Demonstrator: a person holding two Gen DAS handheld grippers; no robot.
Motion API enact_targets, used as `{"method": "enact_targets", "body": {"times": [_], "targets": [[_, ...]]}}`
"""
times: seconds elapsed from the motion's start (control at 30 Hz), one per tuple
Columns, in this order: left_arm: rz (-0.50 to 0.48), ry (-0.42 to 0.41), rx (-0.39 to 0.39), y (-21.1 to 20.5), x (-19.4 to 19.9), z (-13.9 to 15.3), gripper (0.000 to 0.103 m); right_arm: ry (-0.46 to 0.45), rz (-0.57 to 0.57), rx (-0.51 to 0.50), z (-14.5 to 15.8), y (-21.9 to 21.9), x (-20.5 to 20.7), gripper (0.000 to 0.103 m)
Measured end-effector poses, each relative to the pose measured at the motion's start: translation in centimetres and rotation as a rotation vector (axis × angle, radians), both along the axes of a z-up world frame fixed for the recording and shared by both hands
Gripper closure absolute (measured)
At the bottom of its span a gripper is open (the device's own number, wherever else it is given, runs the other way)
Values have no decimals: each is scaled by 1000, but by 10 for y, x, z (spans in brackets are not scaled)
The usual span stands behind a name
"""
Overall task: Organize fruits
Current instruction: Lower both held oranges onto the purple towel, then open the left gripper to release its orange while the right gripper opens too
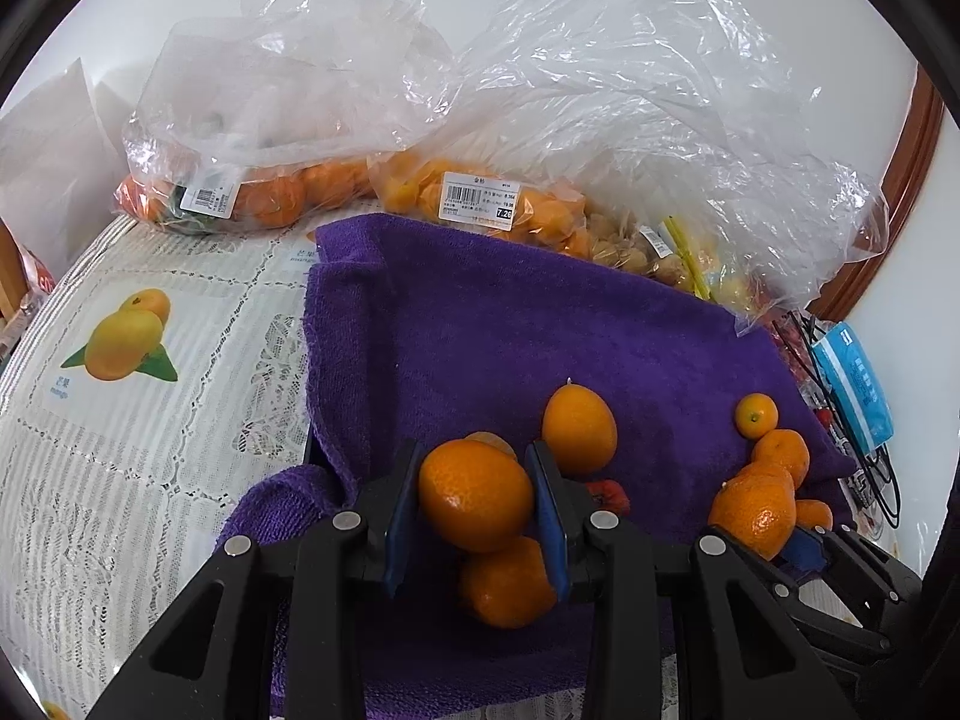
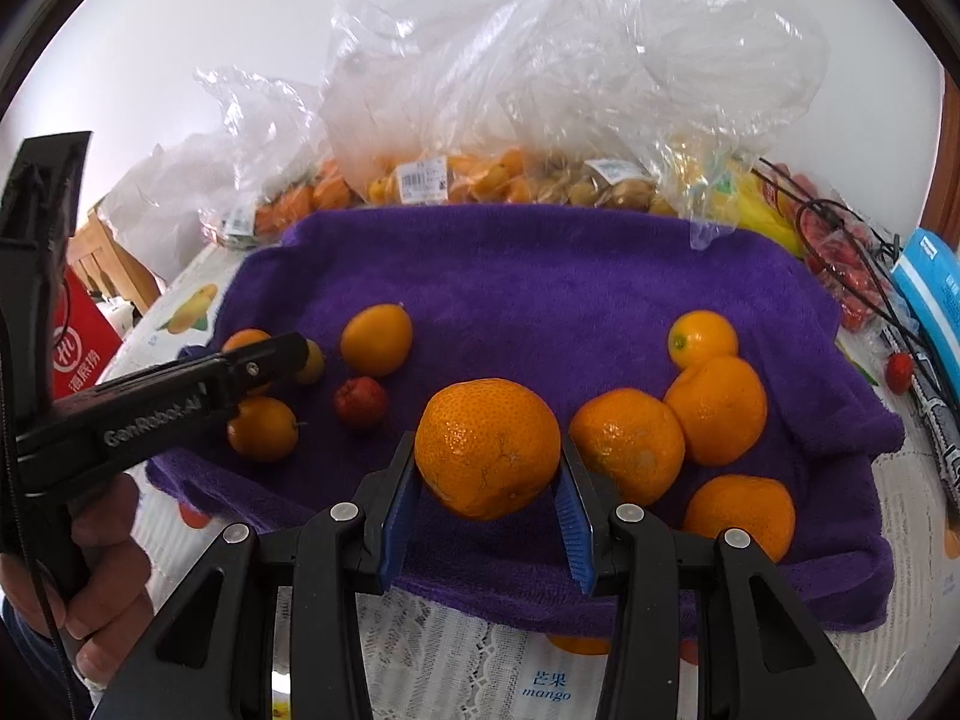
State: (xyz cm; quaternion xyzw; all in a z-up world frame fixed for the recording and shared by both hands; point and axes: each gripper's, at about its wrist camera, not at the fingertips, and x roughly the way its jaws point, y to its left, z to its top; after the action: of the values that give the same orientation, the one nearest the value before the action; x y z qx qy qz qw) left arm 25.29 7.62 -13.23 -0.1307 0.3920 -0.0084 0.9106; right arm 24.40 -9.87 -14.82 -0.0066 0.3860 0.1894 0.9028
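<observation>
A purple towel (image 1: 510, 324) (image 2: 564, 276) lies on the table with loose fruit on it. My left gripper (image 1: 474, 498) is shut on a small orange (image 1: 475, 495) at the towel's left side, above another orange (image 1: 507, 582). An oval yellow-orange fruit (image 1: 579, 429) lies just beyond it. My right gripper (image 2: 487, 483) is shut on a mandarin (image 2: 487, 449) over the towel's front edge. Three mandarins (image 2: 627, 444) (image 2: 717, 408) (image 2: 741, 513) and a small kumquat (image 2: 702, 337) lie to its right. A small red fruit (image 2: 360, 401) lies to its left. The left gripper also shows in the right wrist view (image 2: 264, 363).
Clear plastic bags of oranges (image 1: 270, 192), kumquats (image 1: 480, 204) and other fruit (image 2: 612, 189) stand along the towel's far edge. A blue packet (image 1: 858, 384) and black cables (image 2: 864, 258) lie at the right. A red box (image 2: 81, 342) stands at the left. A lace cloth with fruit pictures (image 1: 132, 348) covers the table.
</observation>
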Motion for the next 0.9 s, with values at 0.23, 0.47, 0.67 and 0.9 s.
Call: {"method": "enact_targets", "body": {"times": [0.23,0.47,0.67,0.9], "targets": [[10,-11,30,-3,-1,-2,70,13,-12,9,-4,0,3,61],[23,-20,23,-1,-2,-1,70,10,-17,10,-3,0,3,61],[29,-28,22,0,-3,-1,70,9,-24,9,-3,0,2,61],[32,-31,25,-2,-4,-1,70,2,-31,15,-2,-1,0,60]]}}
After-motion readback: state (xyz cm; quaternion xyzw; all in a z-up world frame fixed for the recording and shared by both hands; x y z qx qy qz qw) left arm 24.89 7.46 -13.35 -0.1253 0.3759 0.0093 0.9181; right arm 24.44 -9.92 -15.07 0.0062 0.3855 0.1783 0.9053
